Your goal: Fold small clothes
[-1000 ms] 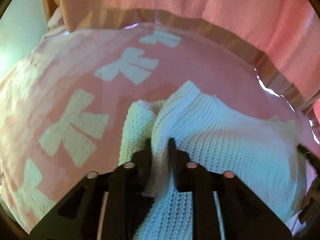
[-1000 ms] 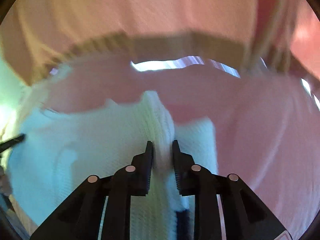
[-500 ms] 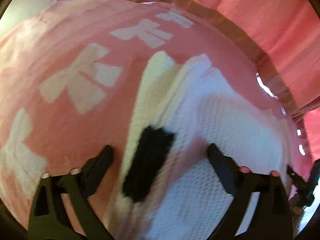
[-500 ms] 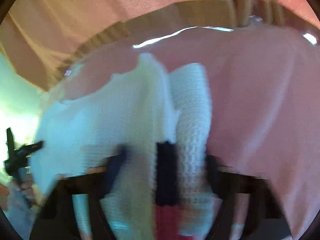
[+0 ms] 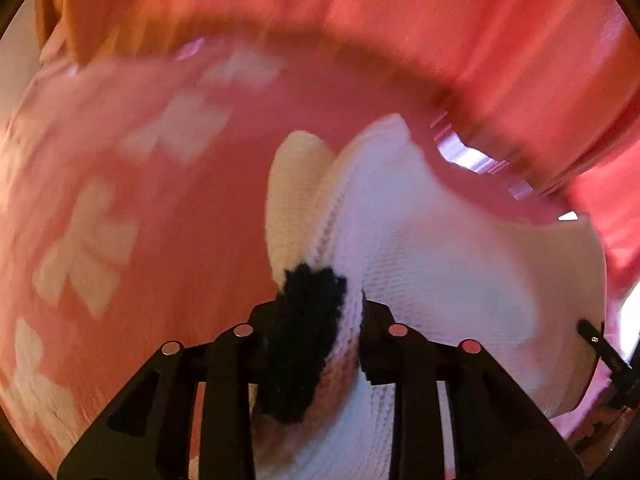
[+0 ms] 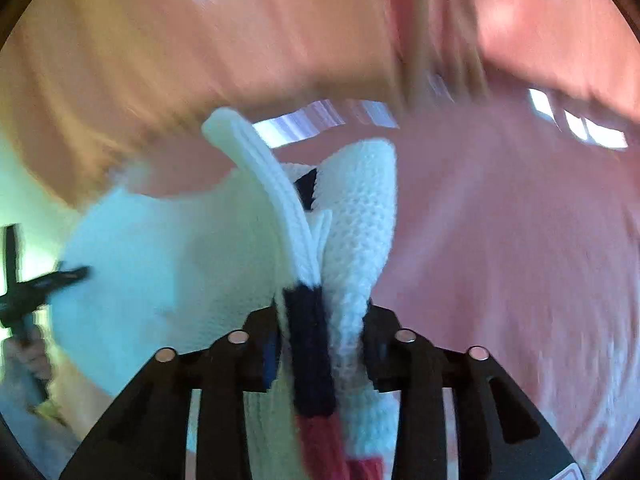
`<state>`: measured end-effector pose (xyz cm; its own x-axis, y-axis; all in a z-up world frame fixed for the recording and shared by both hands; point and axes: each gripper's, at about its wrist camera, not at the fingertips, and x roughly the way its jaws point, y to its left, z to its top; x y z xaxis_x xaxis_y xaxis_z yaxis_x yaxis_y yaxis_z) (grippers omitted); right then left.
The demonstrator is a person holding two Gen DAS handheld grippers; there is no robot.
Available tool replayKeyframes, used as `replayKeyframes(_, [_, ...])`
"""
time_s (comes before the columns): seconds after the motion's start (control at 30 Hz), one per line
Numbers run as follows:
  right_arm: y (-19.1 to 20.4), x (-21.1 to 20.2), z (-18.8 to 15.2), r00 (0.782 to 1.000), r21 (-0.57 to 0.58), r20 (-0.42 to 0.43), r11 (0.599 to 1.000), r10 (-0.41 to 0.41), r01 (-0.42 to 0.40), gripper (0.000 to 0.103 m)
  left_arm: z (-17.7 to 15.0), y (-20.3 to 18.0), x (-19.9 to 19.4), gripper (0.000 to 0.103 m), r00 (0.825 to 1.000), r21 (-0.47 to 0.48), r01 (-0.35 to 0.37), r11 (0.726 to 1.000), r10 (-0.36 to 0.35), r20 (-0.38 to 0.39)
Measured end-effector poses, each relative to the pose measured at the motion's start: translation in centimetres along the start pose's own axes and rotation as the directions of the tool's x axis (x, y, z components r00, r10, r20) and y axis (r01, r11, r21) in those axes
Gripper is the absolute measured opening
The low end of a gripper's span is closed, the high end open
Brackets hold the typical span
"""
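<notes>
My left gripper [image 5: 312, 320] and right gripper [image 6: 320, 320] each pinch the soft, floppy white knit sweater [image 5: 440, 260] by its thick edges.

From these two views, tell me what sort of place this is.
Probably a home, perhaps a bedroom: a pink cover with pale bow shapes spreads under the white knit garment, and pink drapery hangs behind. Motion blur hides the rest.

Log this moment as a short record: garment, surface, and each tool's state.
garment: white knit sweater with black and red patches, bunched and pinched at two spots
surface: pink cloth with pale bows
left tool: shut on the sweater at a black patch
right tool: shut on the sweater
image quality: motion-blurred
</notes>
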<state>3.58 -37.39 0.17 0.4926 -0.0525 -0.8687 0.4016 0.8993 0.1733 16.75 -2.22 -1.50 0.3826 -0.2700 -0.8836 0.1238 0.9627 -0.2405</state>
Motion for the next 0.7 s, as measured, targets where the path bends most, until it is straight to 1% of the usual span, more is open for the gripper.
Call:
replayKeyframes(0.03, [-0.4, 0.8, -0.2, 0.998, 0.003, -0.034, 0.998, -0.057, 0.057, 0.032, -0.5, 0.3, 0.5, 0.034, 1.0, -0.012, -0.012, 1.0, 0.012, 0.005])
replayKeyframes(0.07, [-0.9, 0.1, -0.4, 0.996, 0.009, -0.006, 0.996, -0.087, 0.087, 0.032, -0.6, 0.3, 0.0, 0.037, 0.999, -0.014, -0.031, 0.999, 0.031, 0.032])
replayKeyframes(0.13, [-0.8, -2.6, -0.5, 0.994, 0.012, 0.087, 0.998, -0.067, 0.067, 0.033, -0.7, -0.3, -1.8, 0.036, 0.996, 0.013, -0.068, 0.998, 0.067, 0.065])
replayKeyframes(0.17, [-0.3, -4.7, -0.6, 0.985, -0.014, 0.168, 0.999, -0.037, 0.04, 0.033, -1.0, -0.6, -3.3, 0.035, 0.99, 0.023, -0.095, 0.995, 0.092, 0.108])
replayKeyframes(0.2, [0.6, -6.1, -0.8, 0.975, -0.045, 0.224, 0.999, 0.003, 0.007, 0.023, -1.3, -1.2, -4.9, 0.036, 0.981, 0.032, -0.105, 0.994, 0.098, 0.165])
replayKeyframes(0.23, [1.9, -7.2, -0.9, 0.961, -0.09, 0.269, 0.995, 0.058, -0.035, 0.006, -1.4, -1.7, -6.0, 0.038, 0.974, 0.044, -0.099, 0.994, 0.088, 0.208])
replayKeyframes(0.27, [3.3, -7.4, -1.1, 0.957, -0.121, 0.274, 0.99, 0.098, -0.067, 0.0, -1.5, -2.8, -7.0, 0.038, 0.968, 0.062, -0.084, 0.995, 0.066, 0.242])
replayKeyframes(0.33, [5.5, -6.5, -1.2, 0.954, -0.168, 0.241, 0.976, 0.176, -0.137, 0.0, -1.5, -5.2, -7.0, 0.039, 0.968, 0.123, -0.045, 0.991, 0.013, 0.252])
replayKeyframes(0.37, [7.1, -5.3, -1.2, 0.957, -0.196, 0.2, 0.966, 0.21, -0.171, 0.0, -1.6, -6.6, -6.3, 0.039, 0.969, 0.154, -0.042, 0.987, 0.003, 0.245])
replayKeyframes(0.4, [8.3, -4.2, -1.4, 0.96, -0.22, 0.169, 0.958, 0.222, -0.183, 0.0, -1.7, -7.9, -5.3, 0.039, 0.973, 0.179, -0.048, 0.983, 0.005, 0.231])
replayKeyframes(0.43, [9.9, -2.5, -1.6, 0.964, -0.247, 0.123, 0.948, 0.236, -0.2, 0.0, -1.9, -9.2, -3.5, 0.039, 0.981, 0.201, -0.051, 0.978, 0.011, 0.196])
replayKeyframes(0.5, [11.9, -0.3, -1.7, 0.965, -0.265, 0.075, 0.938, 0.25, -0.222, 0.0, -2.4, -10.8, -0.4, 0.039, 0.992, 0.211, -0.049, 0.976, 0.024, 0.121])
replayKeyframes(0.53, [12.5, 0.8, -1.7, 0.966, -0.282, 0.055, 0.932, 0.251, -0.226, 0.0, -2.6, -11.2, 0.9, 0.039, 0.995, 0.213, -0.061, 0.975, 0.042, 0.095])
replayKeyframes(0.57, [12.9, 2.1, -1.7, 0.978, -0.32, 0.049, 0.931, 0.201, -0.175, 0.0, -2.9, -11.3, 1.9, 0.042, 0.993, 0.218, -0.09, 0.972, 0.071, 0.096])
replayKeyframes(0.6, [12.3, 2.6, -1.5, 0.987, -0.334, 0.06, 0.935, 0.147, -0.119, 0.0, -3.2, -11.3, 2.1, 0.043, 0.988, 0.229, -0.114, 0.967, 0.086, 0.127])
replayKeyframes(0.63, [10.8, 3.4, -1.1, 0.994, -0.317, 0.066, 0.947, 0.083, -0.058, 0.0, -3.1, -11.4, 2.2, 0.045, 0.984, 0.251, -0.136, 0.958, 0.101, 0.148])
replayKeyframes(0.67, [9.0, 3.7, -0.3, 0.996, -0.278, 0.07, 0.96, 0.059, -0.037, 0.0, -3.2, -11.0, 2.0, 0.05, 0.984, 0.256, -0.139, 0.957, 0.104, 0.146])
replayKeyframes(0.7, [6.8, 3.4, 0.4, 0.996, -0.218, 0.075, 0.975, 0.052, -0.035, 0.0, -3.0, -10.6, 1.9, 0.05, 0.985, 0.252, -0.129, 0.959, 0.095, 0.141])
